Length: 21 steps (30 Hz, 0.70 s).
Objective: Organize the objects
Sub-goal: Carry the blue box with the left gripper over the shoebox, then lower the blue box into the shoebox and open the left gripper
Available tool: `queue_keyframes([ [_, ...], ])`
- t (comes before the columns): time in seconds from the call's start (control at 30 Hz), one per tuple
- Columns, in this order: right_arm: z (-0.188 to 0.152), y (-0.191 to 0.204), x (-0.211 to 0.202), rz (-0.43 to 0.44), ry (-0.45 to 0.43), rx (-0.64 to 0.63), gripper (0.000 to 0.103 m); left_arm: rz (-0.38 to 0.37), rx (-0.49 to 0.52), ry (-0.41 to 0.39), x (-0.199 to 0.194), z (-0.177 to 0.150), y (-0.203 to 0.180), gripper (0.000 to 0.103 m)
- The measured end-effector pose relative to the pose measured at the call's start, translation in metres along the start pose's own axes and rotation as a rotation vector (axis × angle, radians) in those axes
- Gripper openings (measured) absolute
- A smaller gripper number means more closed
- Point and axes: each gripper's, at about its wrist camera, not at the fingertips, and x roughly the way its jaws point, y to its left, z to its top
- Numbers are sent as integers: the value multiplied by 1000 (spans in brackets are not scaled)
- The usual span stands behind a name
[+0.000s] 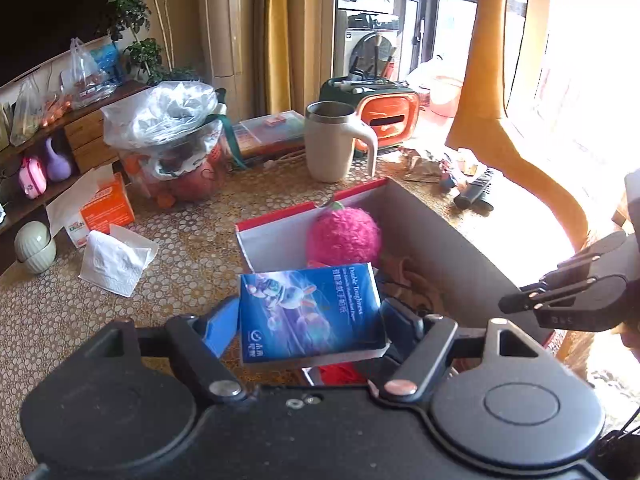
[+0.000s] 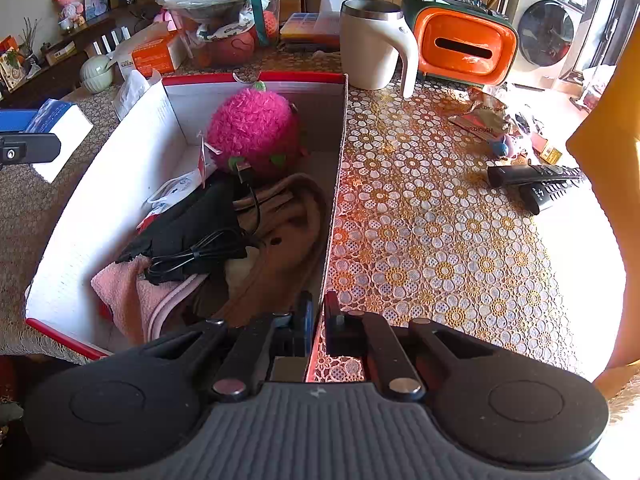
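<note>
My left gripper [image 1: 312,322] is shut on a blue packet of paper tissues [image 1: 308,304] and holds it in the air over the near end of the red-edged cardboard box [image 1: 276,236]. The same packet [image 2: 56,120] shows at the left edge of the right wrist view. The box holds a pink plush ball [image 2: 252,132], a black cable [image 2: 200,256], brown cloth [image 2: 288,232] and a pink towel [image 2: 128,292]. On the box's right wall [image 2: 338,168], near its front corner, my right gripper [image 2: 318,316] is shut, one finger inside and one outside.
A cream mug [image 2: 372,44] and an orange tissue holder [image 2: 464,44] stand behind the box. Two black remotes [image 2: 536,178] and wrappers lie to the right on the lace tablecloth. A bagged fruit bowl [image 1: 176,136], an orange tissue box [image 1: 106,208] and loose tissue [image 1: 116,260] sit left.
</note>
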Motion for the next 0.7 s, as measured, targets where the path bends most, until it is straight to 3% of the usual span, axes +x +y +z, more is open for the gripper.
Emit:
queue_keyframes([
  [0.47, -2, -4, 1, 18, -11, 21, 5, -76, 68, 35, 34, -1, -68, 75],
  [0.7, -2, -4, 1, 18, -17, 19, 5, -30, 81, 83, 68, -8, -74, 75],
])
